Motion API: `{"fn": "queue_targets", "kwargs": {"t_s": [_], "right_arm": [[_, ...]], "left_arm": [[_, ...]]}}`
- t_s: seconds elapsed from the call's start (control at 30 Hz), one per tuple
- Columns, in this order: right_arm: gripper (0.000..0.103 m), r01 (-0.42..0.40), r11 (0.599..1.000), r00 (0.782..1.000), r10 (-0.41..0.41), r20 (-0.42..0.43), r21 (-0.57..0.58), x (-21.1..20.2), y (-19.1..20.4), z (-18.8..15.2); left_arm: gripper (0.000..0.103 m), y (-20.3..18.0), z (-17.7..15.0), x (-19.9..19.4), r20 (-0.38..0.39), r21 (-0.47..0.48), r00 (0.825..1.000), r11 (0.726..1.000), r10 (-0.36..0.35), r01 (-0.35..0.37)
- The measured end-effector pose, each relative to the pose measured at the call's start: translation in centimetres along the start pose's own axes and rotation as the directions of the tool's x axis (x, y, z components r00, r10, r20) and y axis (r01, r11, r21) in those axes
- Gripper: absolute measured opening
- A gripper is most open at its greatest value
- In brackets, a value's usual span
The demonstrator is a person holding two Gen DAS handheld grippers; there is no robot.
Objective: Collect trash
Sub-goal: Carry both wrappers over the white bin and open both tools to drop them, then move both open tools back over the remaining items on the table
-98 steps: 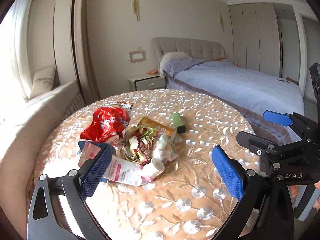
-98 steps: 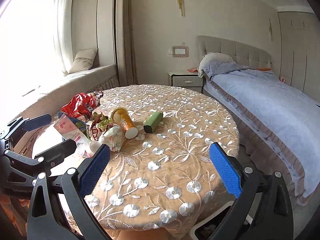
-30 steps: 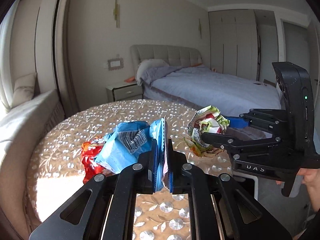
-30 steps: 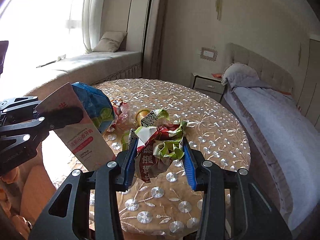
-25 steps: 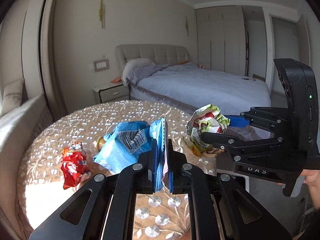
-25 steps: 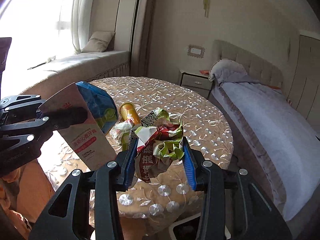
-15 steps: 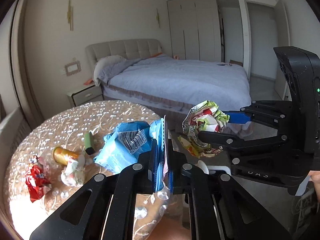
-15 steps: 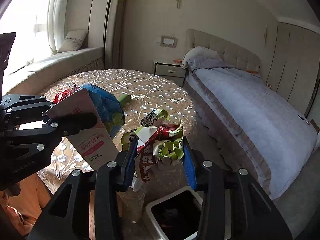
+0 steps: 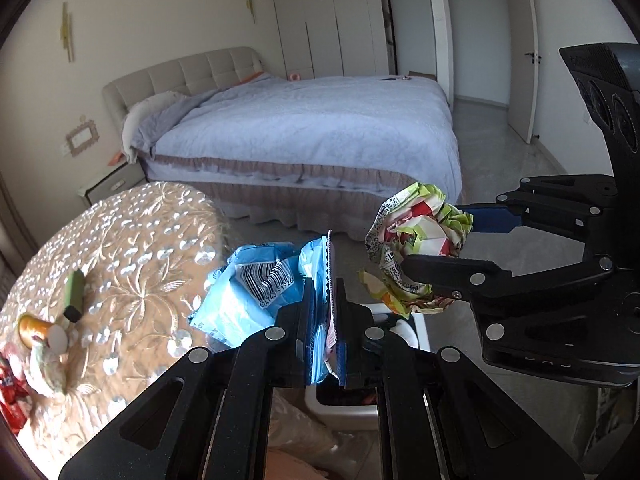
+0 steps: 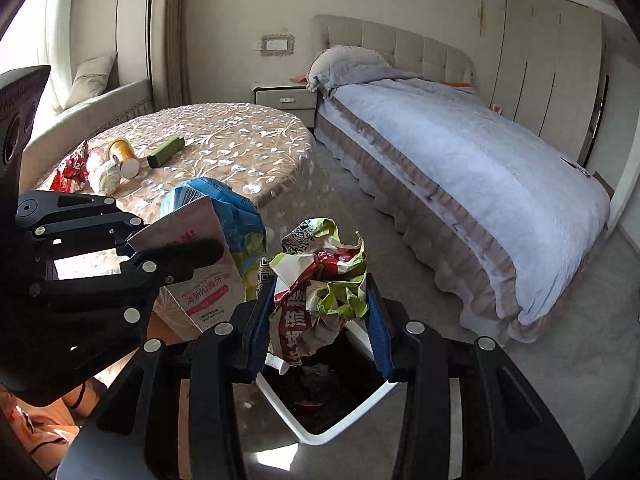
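Note:
My left gripper (image 9: 325, 312) is shut on flat wrappers: a blue packet (image 9: 248, 288) and a pink-white pouch (image 10: 200, 264). My right gripper (image 10: 318, 312) is shut on a crumpled green, red and white wrapper (image 10: 320, 276), also seen in the left wrist view (image 9: 416, 240). Both hang above a white-rimmed trash bin (image 10: 320, 434) on the floor, whose rim shows under the left gripper (image 9: 344, 410). On the round table (image 10: 240, 140) lie a red wrapper (image 10: 72, 170), a yellow cup (image 10: 122, 154), a crumpled pale wrapper (image 10: 106, 174) and a green tube (image 10: 164, 152).
A bed with a blue-grey cover (image 10: 460, 152) stands to the right of the bin. A nightstand (image 10: 284, 96) is behind the table, a window seat (image 10: 92, 104) at the far left. Grey floor (image 10: 560, 360) lies between bin and bed.
Both grippers, first open over the table's trash pile, now hold wrappers and have swung right off the table to above the bin.

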State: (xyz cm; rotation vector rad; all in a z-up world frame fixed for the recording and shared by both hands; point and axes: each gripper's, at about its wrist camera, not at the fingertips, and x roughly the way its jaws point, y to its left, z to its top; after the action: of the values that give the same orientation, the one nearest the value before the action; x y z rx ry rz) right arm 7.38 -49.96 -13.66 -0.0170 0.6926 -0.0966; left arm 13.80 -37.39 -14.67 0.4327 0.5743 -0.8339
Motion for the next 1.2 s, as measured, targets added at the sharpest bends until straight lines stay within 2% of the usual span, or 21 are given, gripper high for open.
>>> {"fn": "queue_targets", "kwargs": {"t_s": [0.3,0.57,0.77,0.83,0.87,0.9,0.93,0.97,1.0,1.03,1.2], "right_arm": [[0.043,0.006,0.998,0.990,0.002,-0.139,0.057,5.0,-3.0,-4.1],[0.043,-0.006,0.993,0.971,0.034,-0.238,0.115,9.4,-5.2,-6.9],[0.043,-0.022,0.995,0.955,0.049,-0.291,0.094,12.1,-5.2,-8.4],[0.044,-0.029,0.996,0.951,0.055,-0.305,0.089,12.7,-5.3,-8.8],[0.048,-0.040,0.996,0.947,0.064,-0.314,0.084,12.9,-5.3,-9.0],[0.063,-0.046,0.996,0.942,0.068,-0.329,0.073,13.1,-5.4,-9.3],[0.069,-0.016,0.999,0.942,0.028,-0.336,0.041,13.2,-5.5,-9.7],[0.084,0.005,1.000,0.939,0.000,-0.343,0.012,13.3,-5.6,-10.2],[0.094,0.014,1.000,0.936,-0.014,-0.353,-0.003,13.5,-5.5,-10.6],[0.094,0.016,1.000,0.934,-0.016,-0.357,-0.003,13.5,-5.6,-10.9],[0.095,0.041,0.999,0.937,-0.027,-0.348,0.033,12.9,-6.4,-11.3]], "left_arm": [[0.008,-3.2,-1.3,6.7,-0.132,0.045,0.990,0.997,-0.051,0.058],[0.008,-4.1,-2.5,11.6,-0.231,0.039,0.969,0.994,-0.087,0.099],[0.008,-4.1,-3.5,14.5,-0.286,0.043,0.953,0.992,-0.098,0.115],[0.010,-4.2,-3.9,15.4,-0.315,0.043,0.942,0.990,-0.113,0.134],[0.013,-4.3,-4.2,15.9,-0.346,0.044,0.929,0.987,-0.133,0.158],[0.026,-4.4,-4.4,16.5,-0.371,0.038,0.917,0.984,-0.147,0.173],[0.046,-4.3,-4.7,16.8,-0.377,0.043,0.918,0.987,-0.127,0.155],[0.064,-4.2,-4.8,17.0,-0.375,0.047,0.920,0.989,-0.115,0.143],[0.094,-3.9,-5.0,17.0,-0.369,0.037,0.922,0.989,-0.117,0.141],[0.098,-3.7,-5.0,16.9,-0.359,0.024,0.925,0.989,-0.125,0.143],[0.098,-4.2,-4.8,16.3,-0.349,0.048,0.929,0.988,-0.122,0.148]]}}
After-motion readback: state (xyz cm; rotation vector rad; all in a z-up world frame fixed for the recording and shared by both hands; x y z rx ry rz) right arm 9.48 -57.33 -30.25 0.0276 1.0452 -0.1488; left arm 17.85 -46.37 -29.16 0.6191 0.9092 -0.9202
